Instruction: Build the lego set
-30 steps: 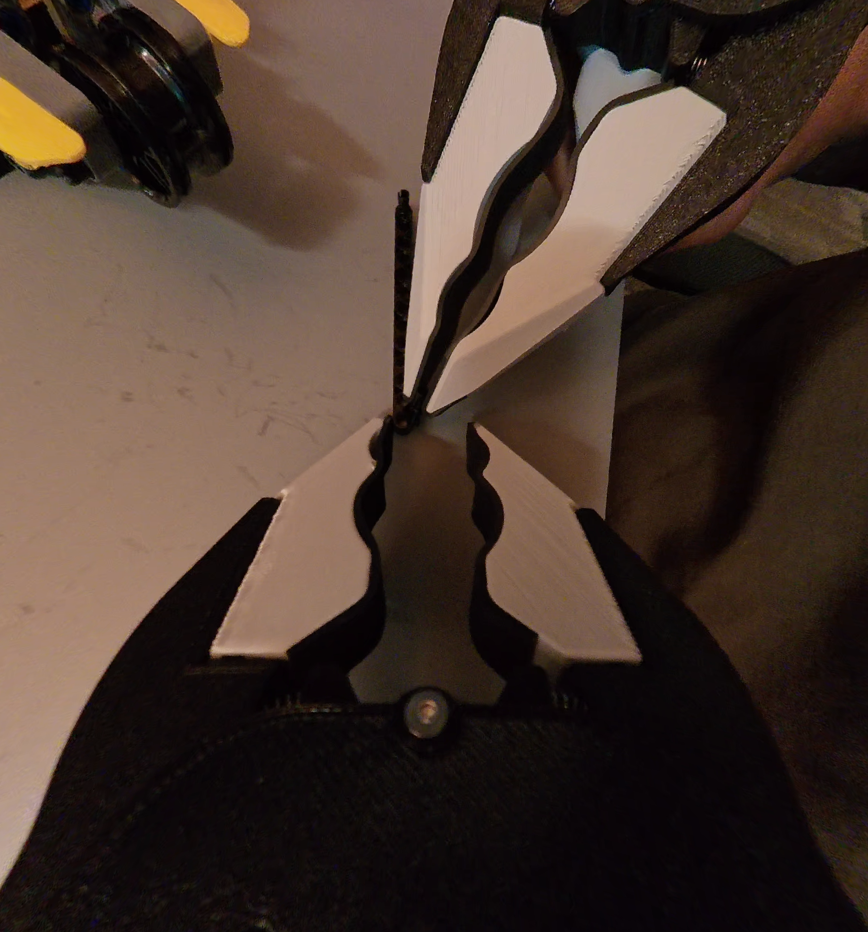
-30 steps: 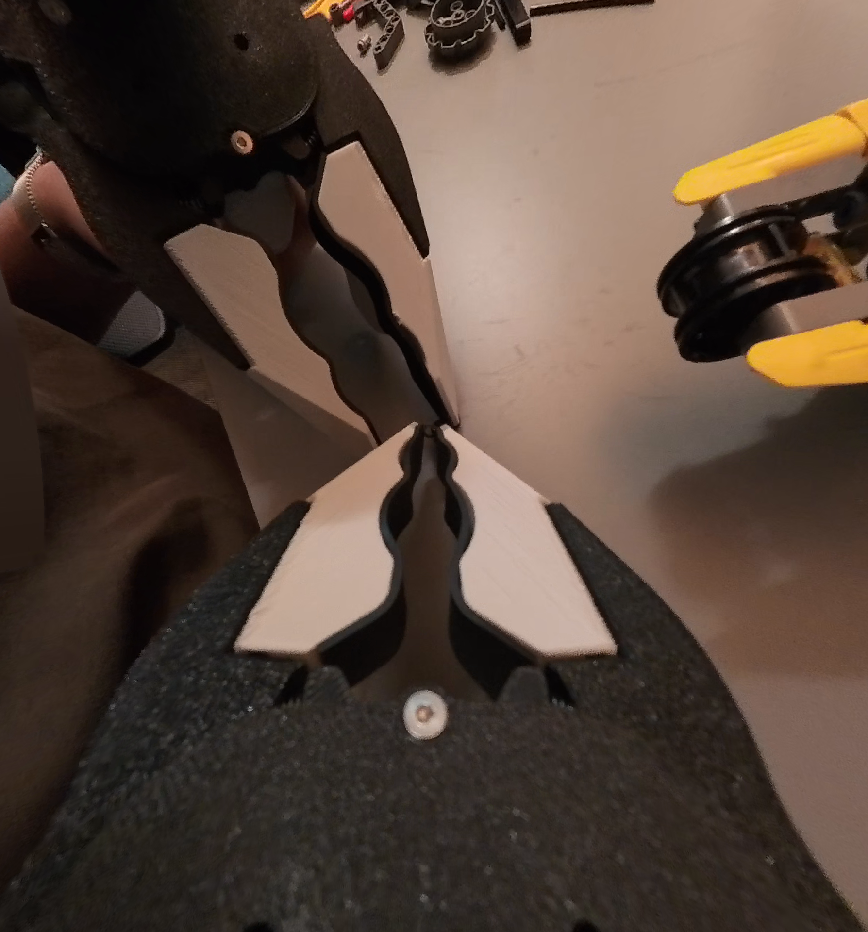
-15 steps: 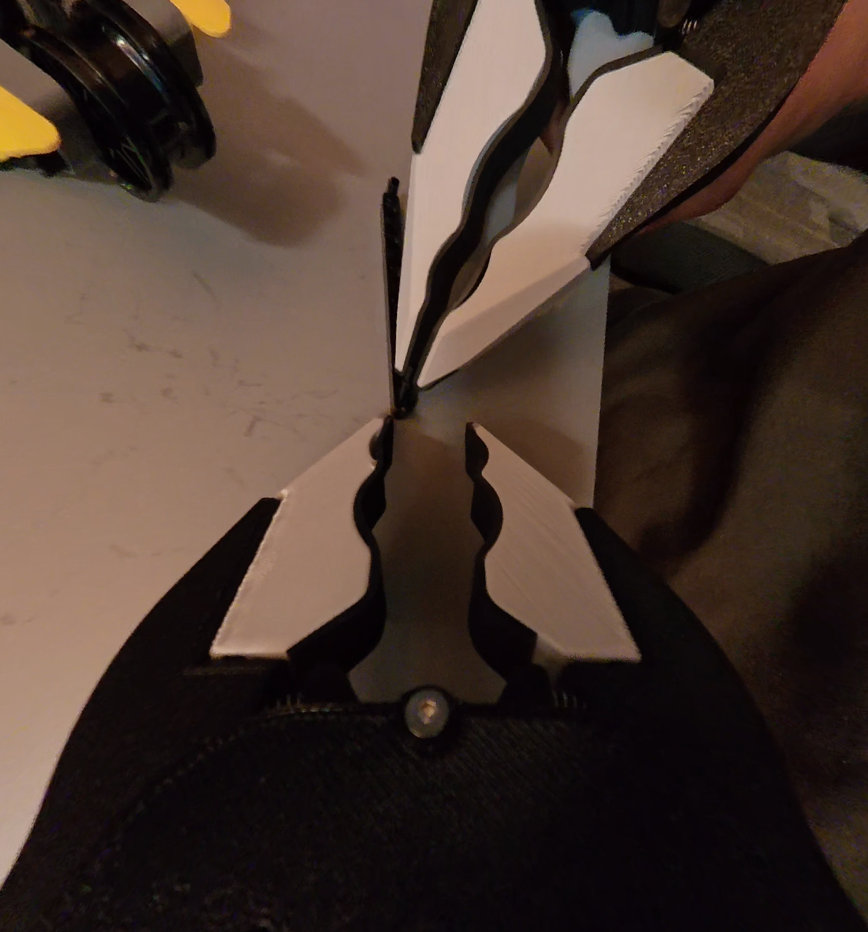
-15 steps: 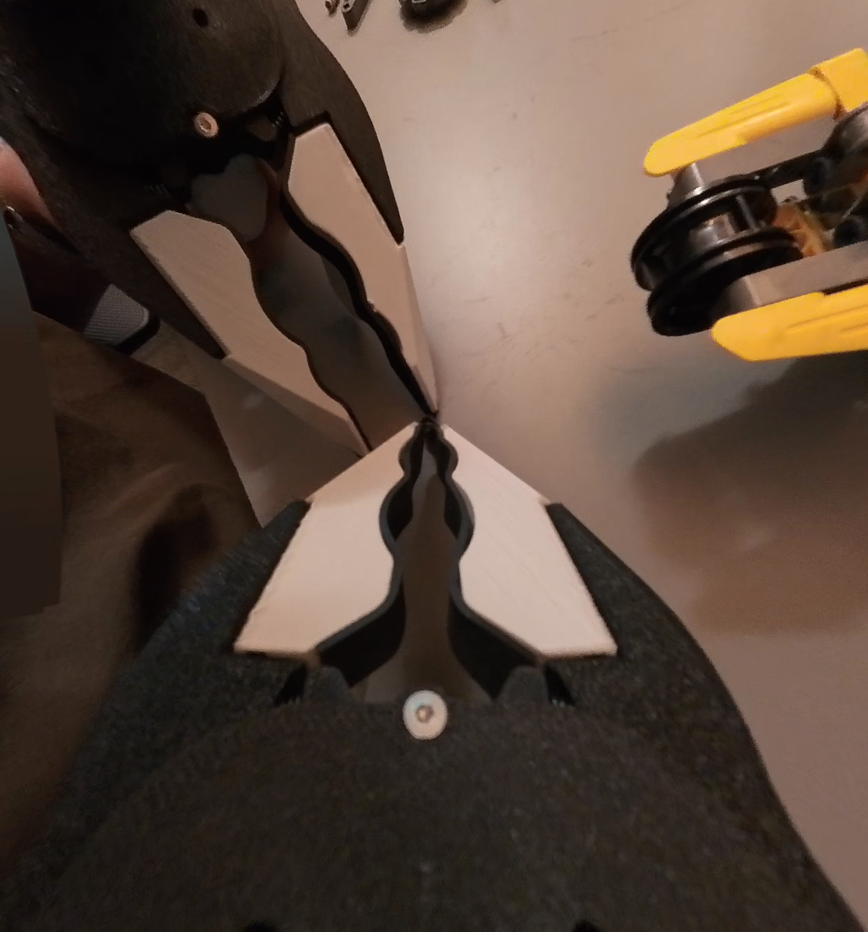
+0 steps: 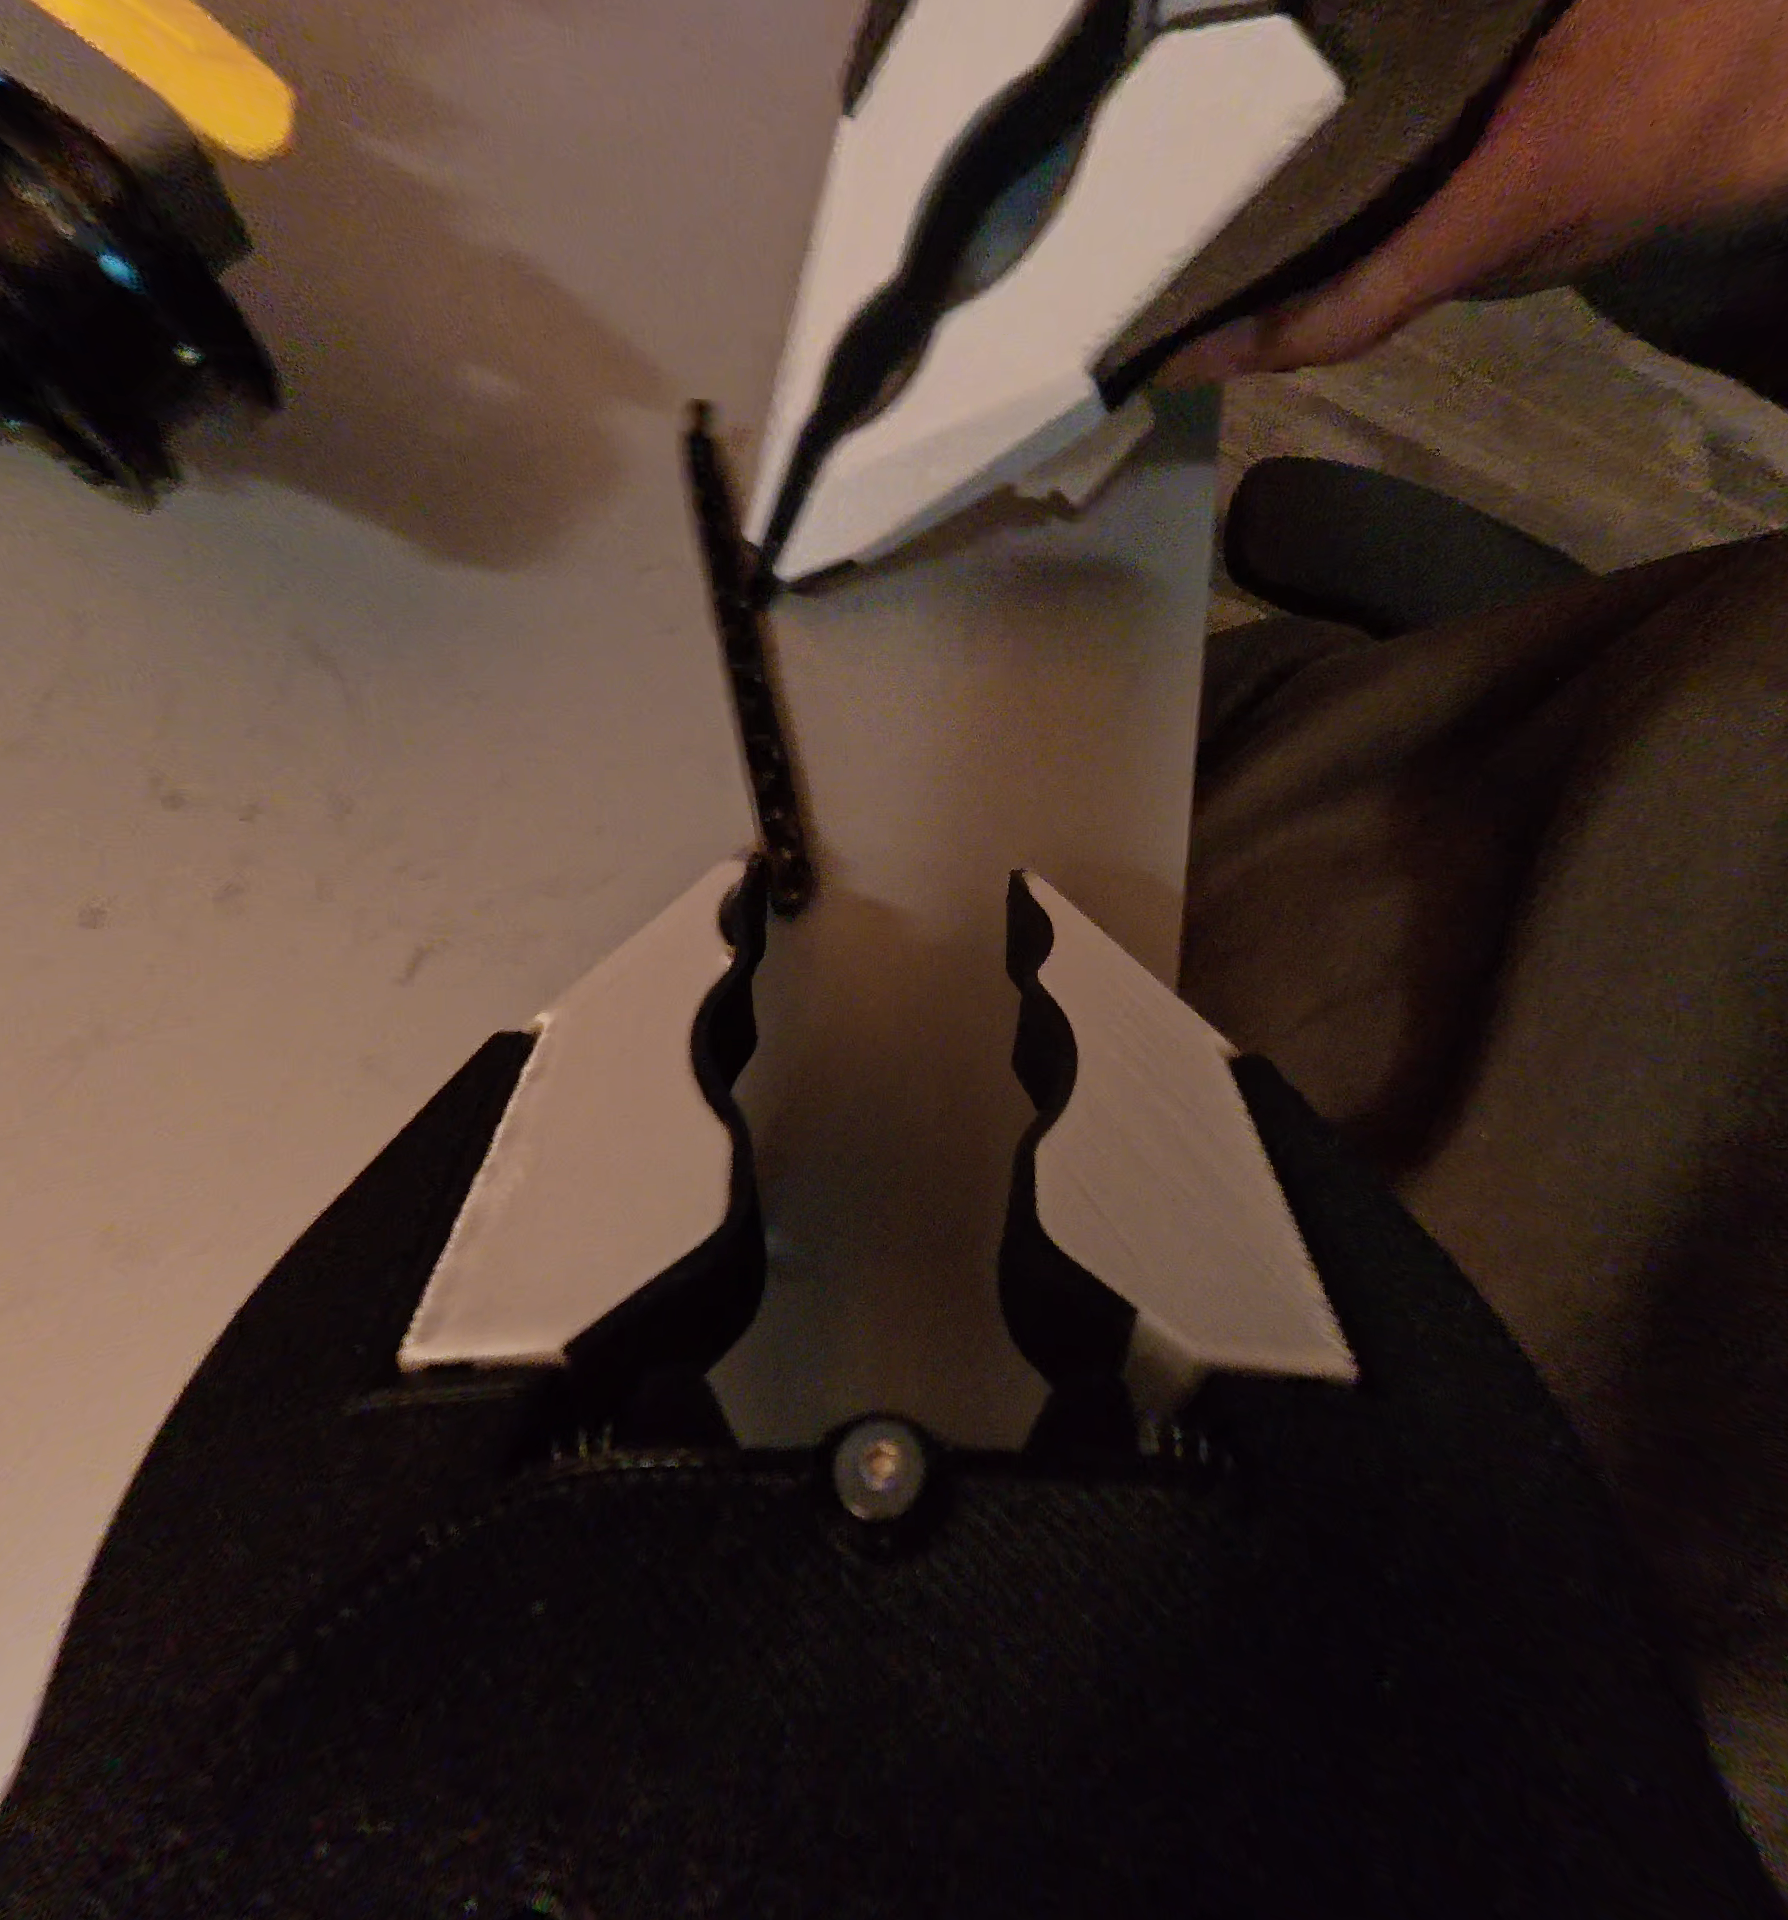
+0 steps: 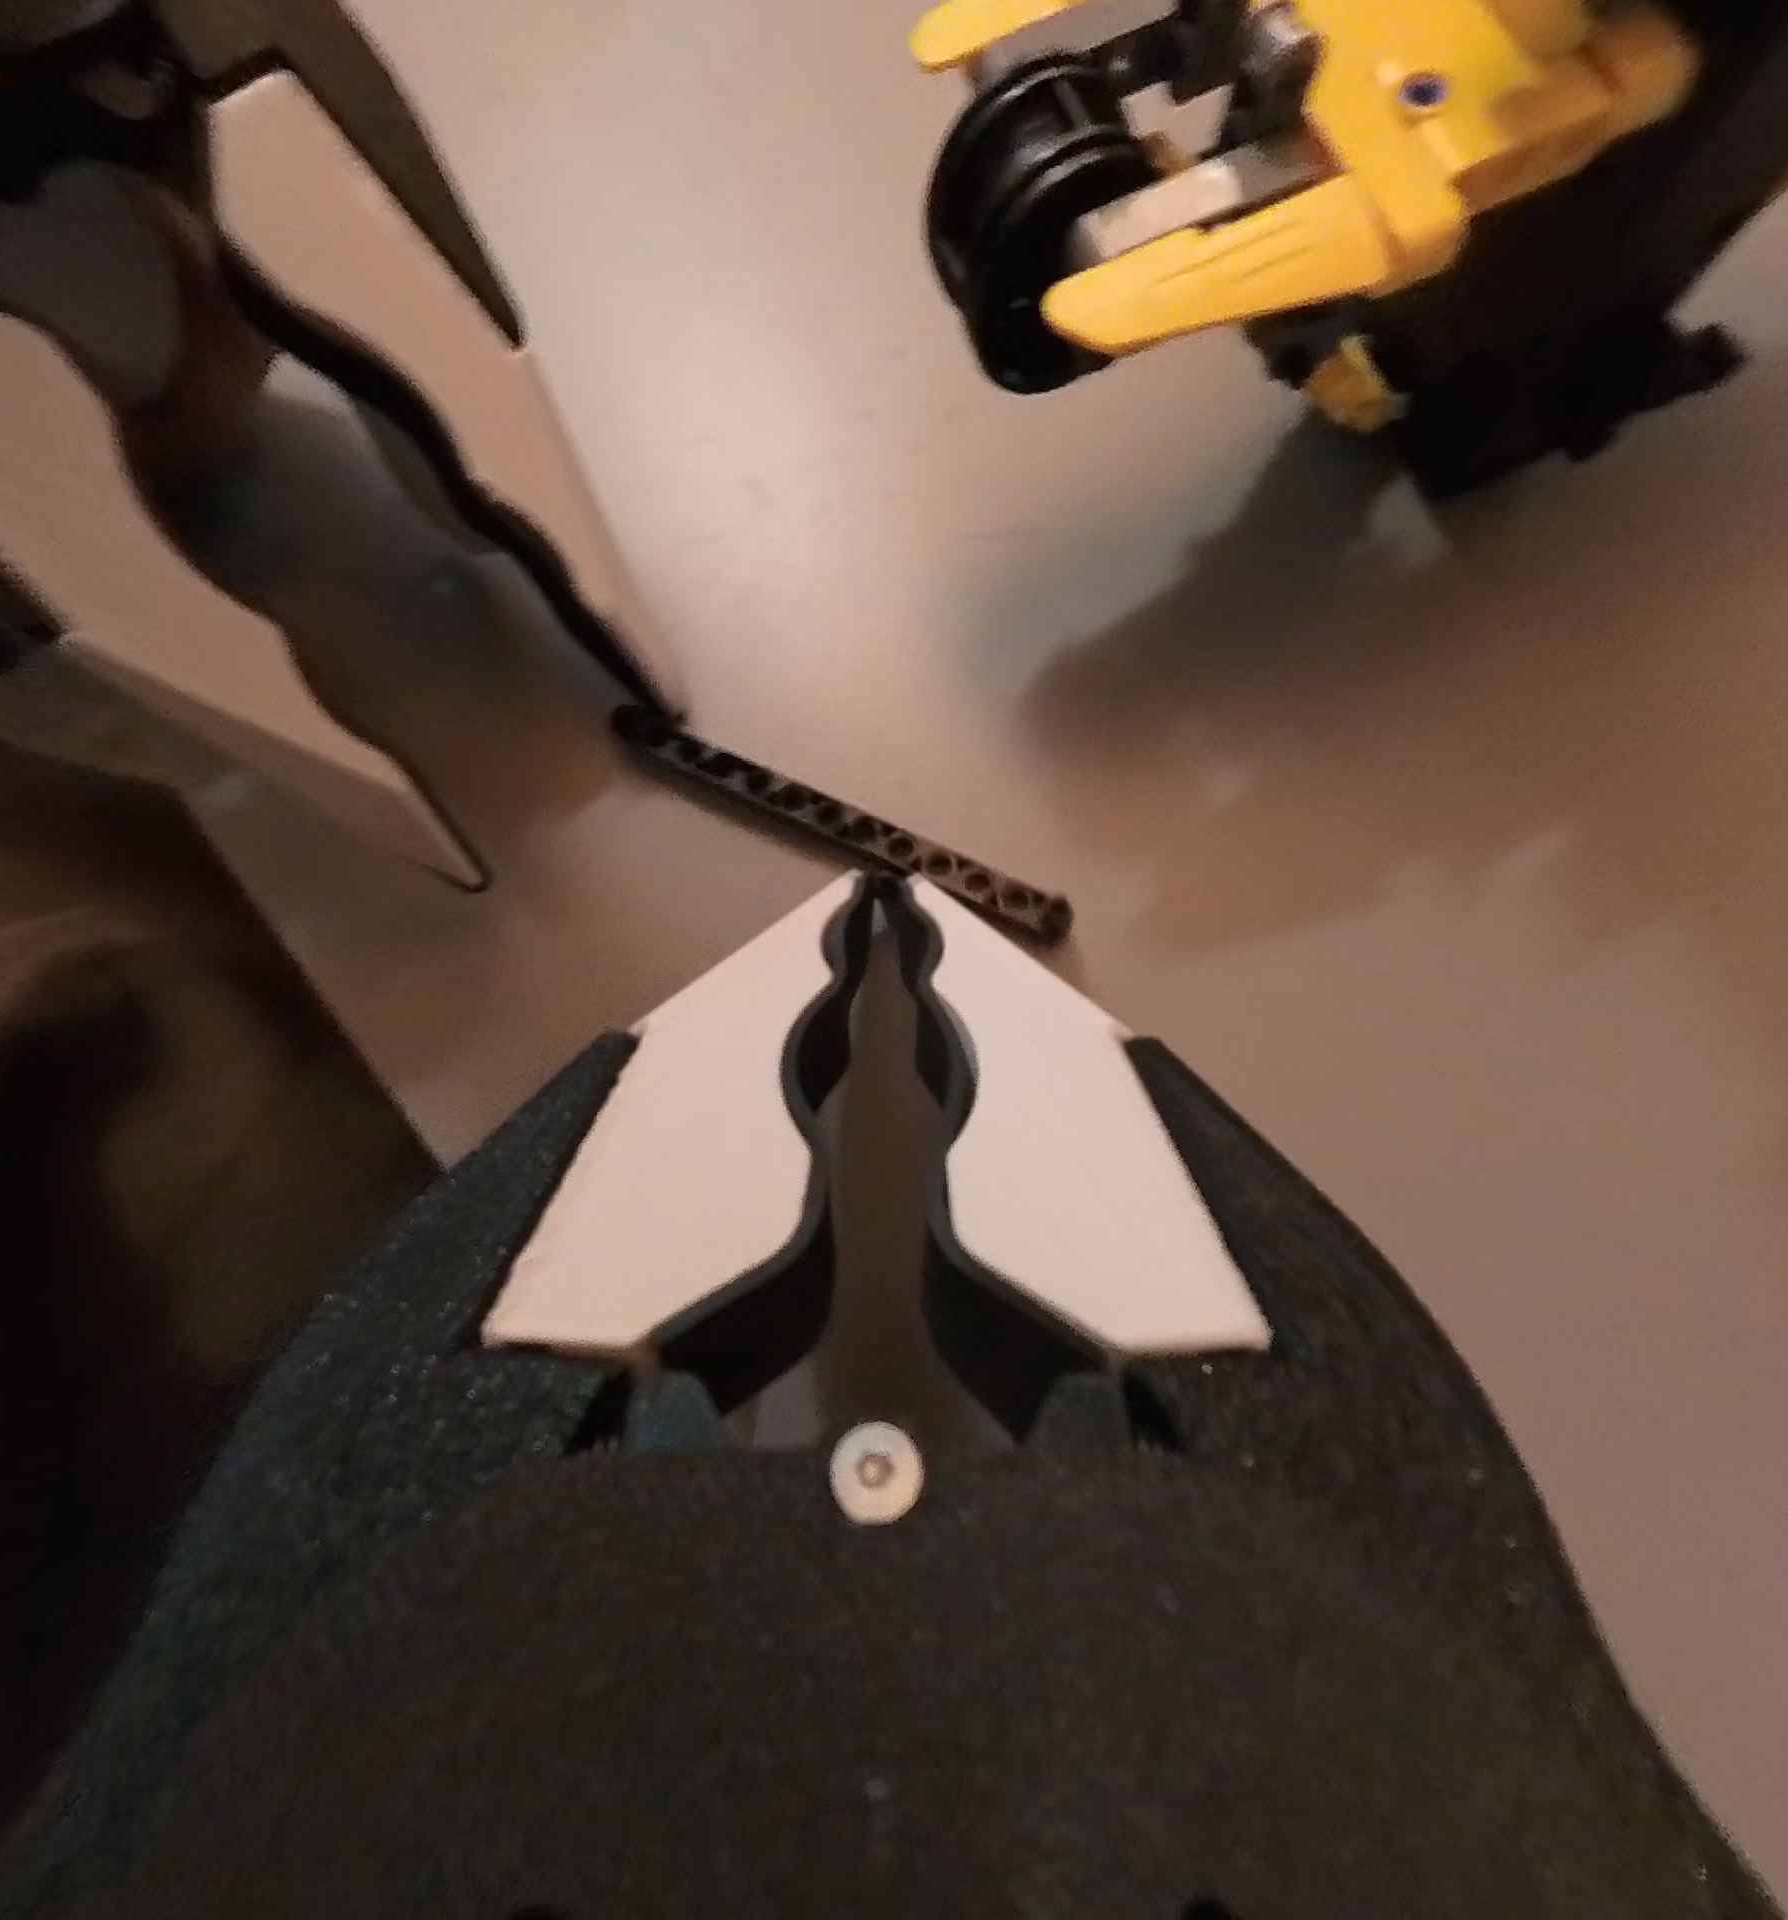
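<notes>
A thin black beam with a row of holes point(image 6: 848, 821) is pinched in my right gripper point(image 6: 874, 883), which is shut on it a little past its middle. In the left wrist view the beam point(image 5: 744, 675) stands on edge. The right gripper point(image 5: 778, 561) grips it from above. My left gripper point(image 5: 885, 883) is open and empty. Its left fingertip point(image 5: 739, 904) is at the beam's near end; I cannot tell if they touch. In the right wrist view the left gripper point(image 6: 557, 790) is at the upper left, jaws apart, one tip by the beam's left end.
A yellow and black toy vehicle with a black wheel point(image 6: 1233, 208) stands on the grey table point(image 6: 1285, 935); it also shows in the left wrist view point(image 5: 69, 260). A person's hand point(image 5: 1492, 208) holds the right gripper. Dark clothing point(image 5: 1544, 935) lies past the table edge. Left tips to right tips: about 7 centimetres.
My left gripper has opened wider. The right gripper has drawn back from it with the beam, so more of the beam's length shows. Both views have shifted toward the toy vehicle.
</notes>
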The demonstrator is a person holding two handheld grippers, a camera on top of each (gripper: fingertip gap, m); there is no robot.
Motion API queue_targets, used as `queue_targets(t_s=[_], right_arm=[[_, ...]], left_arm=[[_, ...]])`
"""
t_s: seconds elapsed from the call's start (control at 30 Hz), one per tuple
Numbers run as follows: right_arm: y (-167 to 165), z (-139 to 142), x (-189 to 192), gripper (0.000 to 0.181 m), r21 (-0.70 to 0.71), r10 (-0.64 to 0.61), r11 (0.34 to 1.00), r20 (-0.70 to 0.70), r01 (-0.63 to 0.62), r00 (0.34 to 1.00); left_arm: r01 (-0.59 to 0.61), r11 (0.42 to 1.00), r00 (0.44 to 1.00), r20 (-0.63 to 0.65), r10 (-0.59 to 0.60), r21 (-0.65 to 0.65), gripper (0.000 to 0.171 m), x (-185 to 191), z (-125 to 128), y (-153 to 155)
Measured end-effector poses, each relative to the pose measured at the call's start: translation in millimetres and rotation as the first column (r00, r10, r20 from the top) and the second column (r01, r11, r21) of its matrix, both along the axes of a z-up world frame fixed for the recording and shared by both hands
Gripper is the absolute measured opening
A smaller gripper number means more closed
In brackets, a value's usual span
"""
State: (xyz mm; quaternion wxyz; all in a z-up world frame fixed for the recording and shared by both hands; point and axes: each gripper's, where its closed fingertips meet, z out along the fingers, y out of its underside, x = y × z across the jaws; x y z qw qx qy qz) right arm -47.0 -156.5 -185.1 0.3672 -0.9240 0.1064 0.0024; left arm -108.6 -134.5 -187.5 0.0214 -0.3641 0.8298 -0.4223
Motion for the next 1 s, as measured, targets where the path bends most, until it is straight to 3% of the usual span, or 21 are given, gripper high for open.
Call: queue_targets(t_s=[0.07, 0.2, 0.33, 0.43, 0.53, 0.63, 0.83, 1.0], right_arm=[[1.1, 0.1, 9.7, 0.004, 0.011, -0.017, 1.000, 0.047, 0.016, 0.999], [10.0, 0.4, 7.0, 0.004, 0.065, 0.010, 0.998, 0.006, -0.010, 1.000], [4.0, 8.7, 5.1, 0.004, 0.115, 0.018, 0.993, -0.016, -0.016, 1.000], [0.8, 22.0, -6.3, 0.004, 0.195, 0.051, 0.980, -0.056, -0.039, 0.997], [6.8, 44.8, -30.0, 0.004, 0.363, 0.129, 0.930, -0.197, -0.050, 0.972], [10.1, 57.4, -38.8, 0.003, 0.465, 0.172, 0.885, -0.340, 0.007, 0.925], [15.5, 72.5, -43.5, 0.004, 0.545, 0.269, 0.823, -0.619, 0.157, 0.738], [23.8, 74.1, -51.1, 0.003, 0.531, 0.292, 0.833, -0.664, 0.159, 0.688]], left_arm=[[0.031, 0.999, 0.999, -0.022, -0.031, -0.038, 0.043, -4.5, 2.5, -11.2], [0.089, 0.983, 0.996, -0.015, -0.092, -0.162, 0.049, -9.3, 18.7, -42.7], [0.075, 0.986, 0.997, 0.021, -0.072, -0.150, 0.054, -5.4, 20.8, -48.1], [0.042, 0.973, 0.997, 0.067, -0.027, -0.228, 0.044, -1.4, 35.4, -41.4], [-0.037, 0.940, 0.995, 0.074, 0.066, -0.340, 0.016, 9.4, 50.8, -27.0], [-0.061, 0.906, 0.981, 0.140, 0.131, -0.419, 0.009, 14.5, 68.0, -15.7], [-0.077, 0.956, 0.939, 0.301, 0.165, -0.283, 0.014, 12.8, 66.1, -8.3], [-0.095, 0.973, 0.892, 0.416, 0.177, -0.210, 0.005, 12.0, 69.0, -6.0]])
